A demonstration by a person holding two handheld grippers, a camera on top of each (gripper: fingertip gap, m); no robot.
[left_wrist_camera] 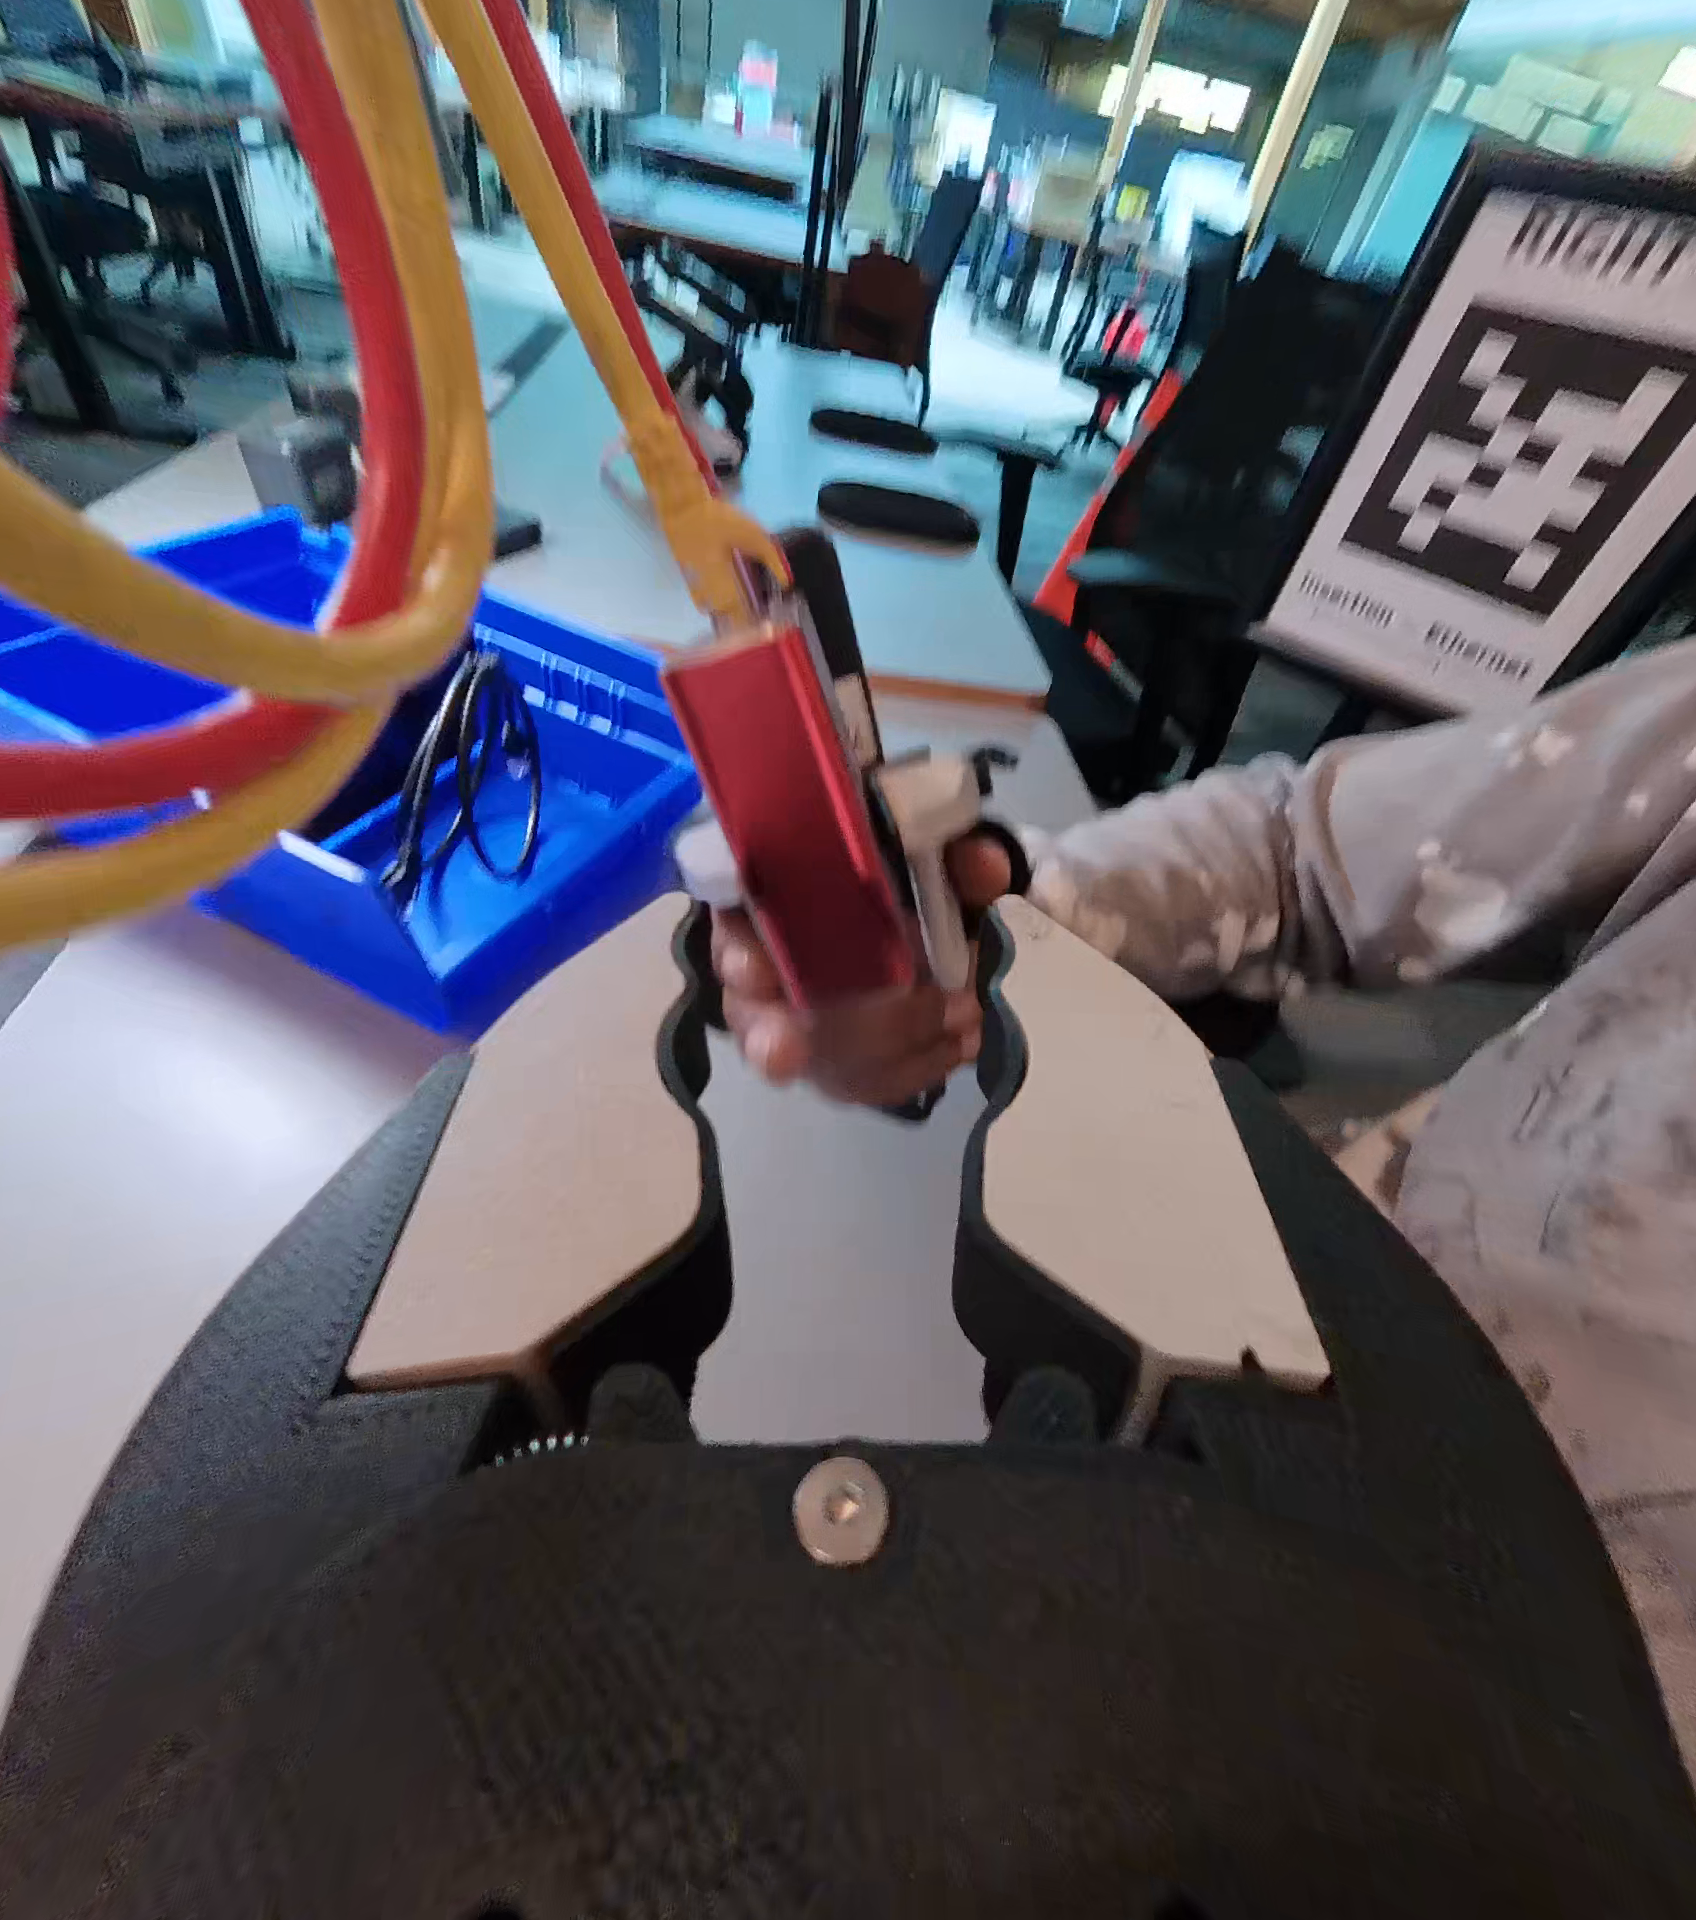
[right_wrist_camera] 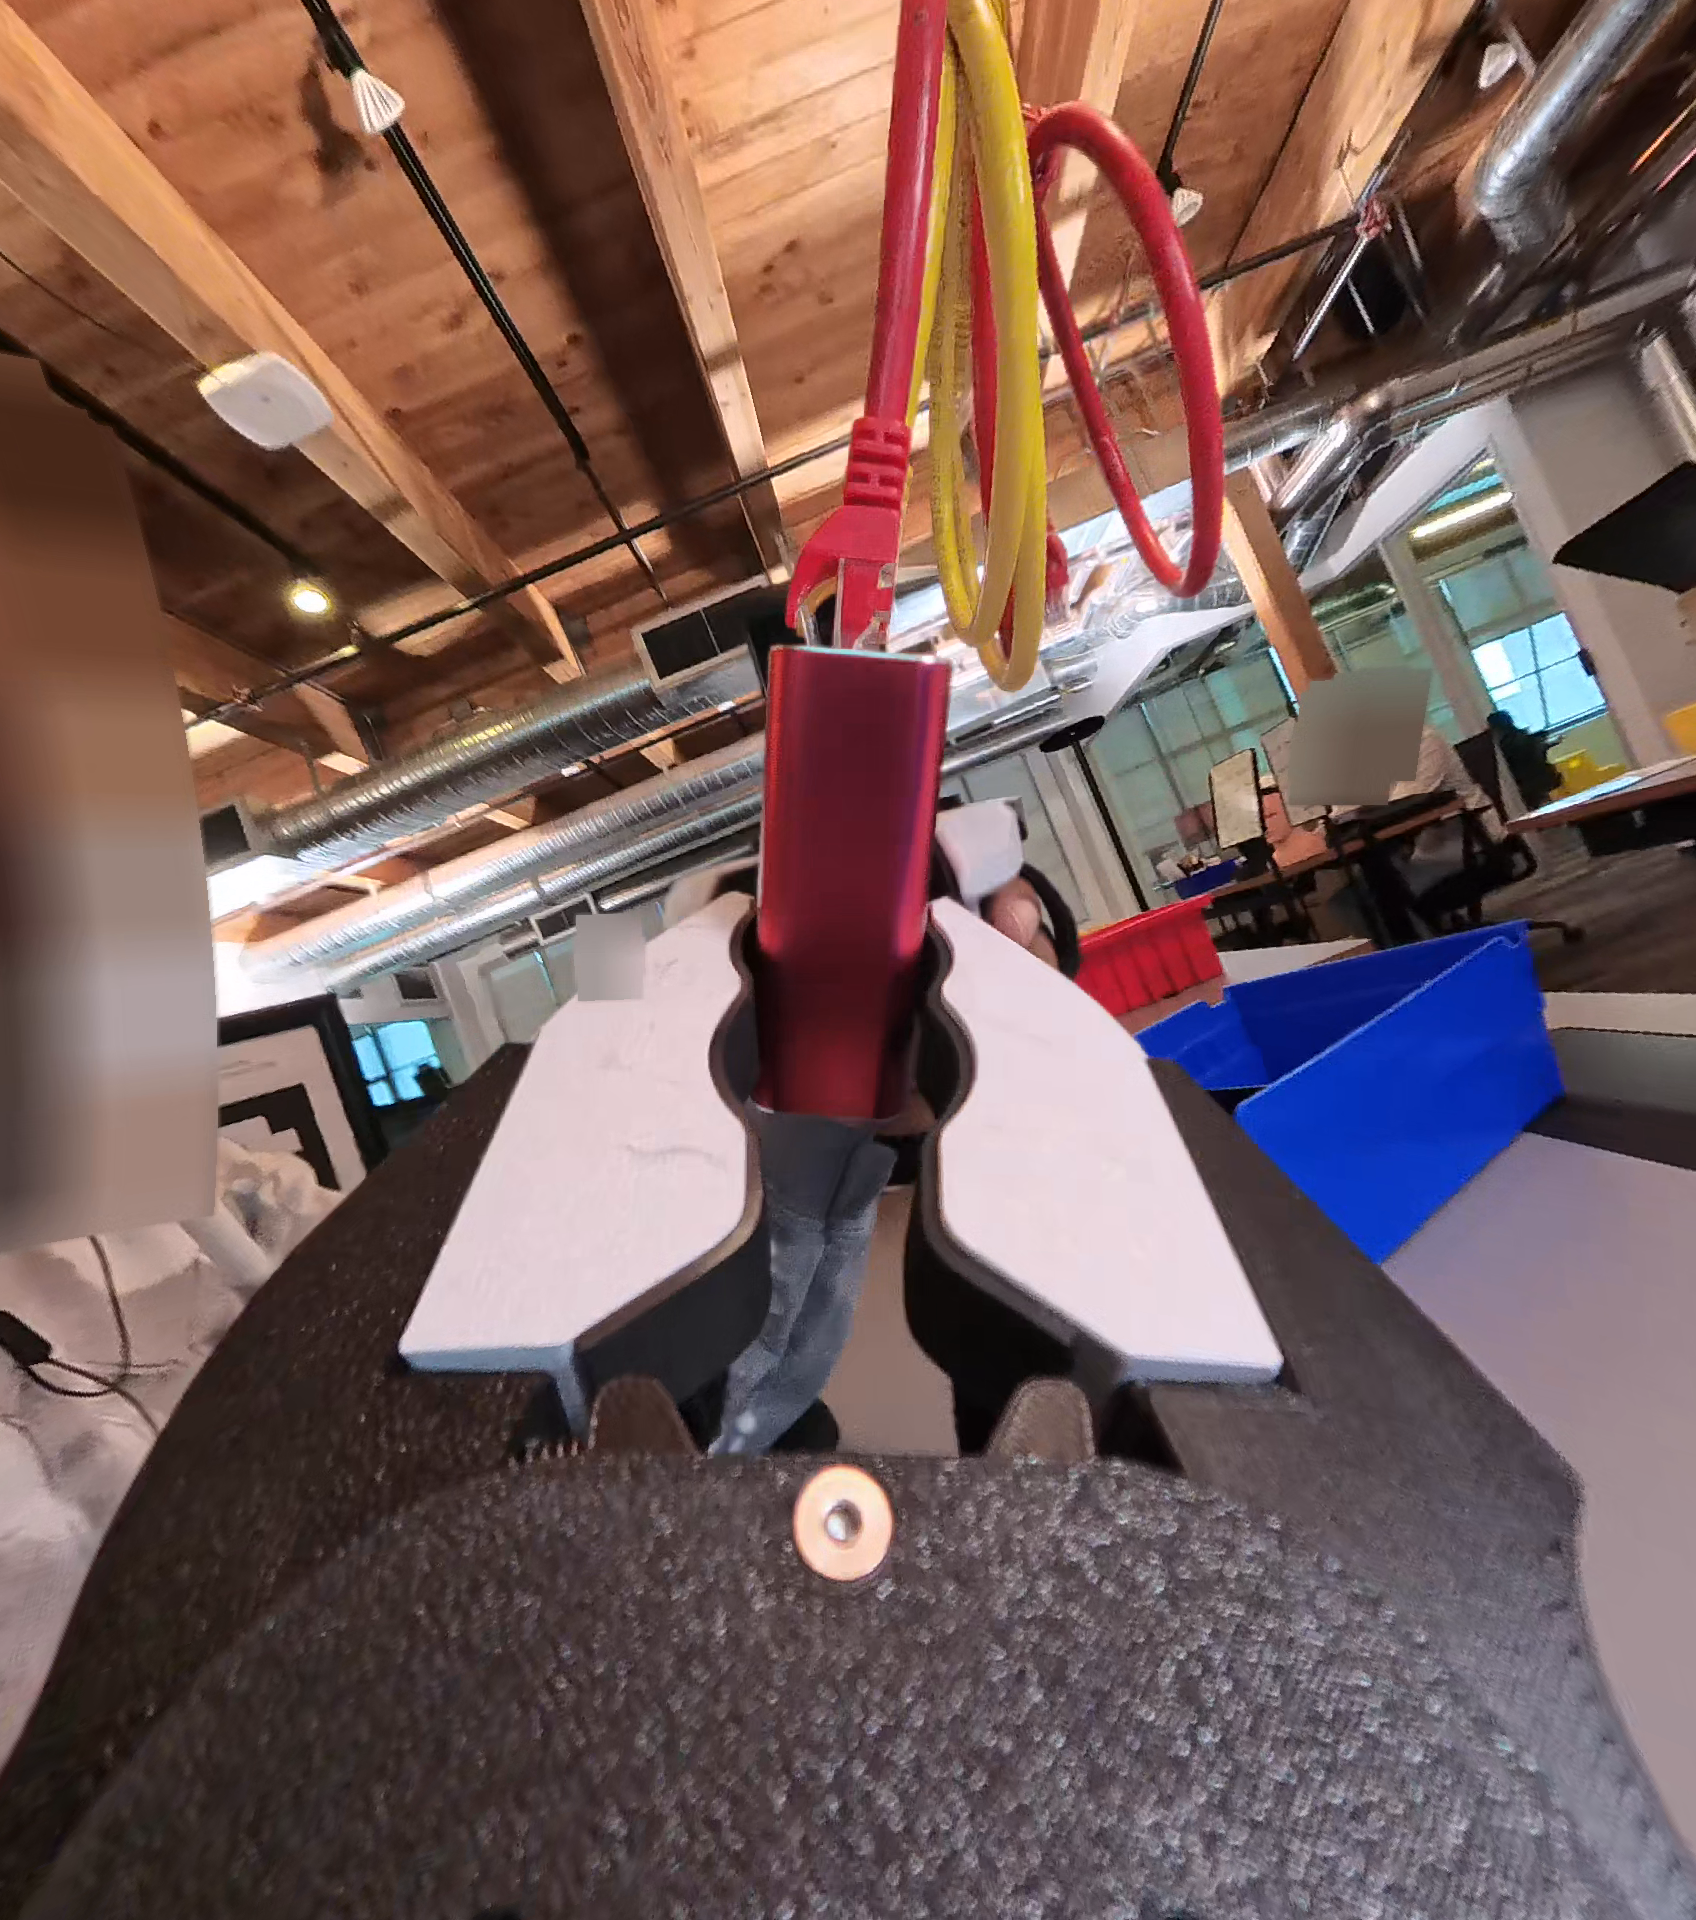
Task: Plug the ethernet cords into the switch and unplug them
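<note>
One red switch clamped in right jaws, two cords plugged, left jaws empty, apart.

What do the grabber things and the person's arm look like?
Both tongs, left and right, have a rough black plastic body, a silver screw in the middle, and two flat pale-grey fingers with wavy black inner edges. The person's sleeve is light grey with white speckles.

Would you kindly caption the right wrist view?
Right gripper holds the red switch upright, red cord plugged in on top.
</note>
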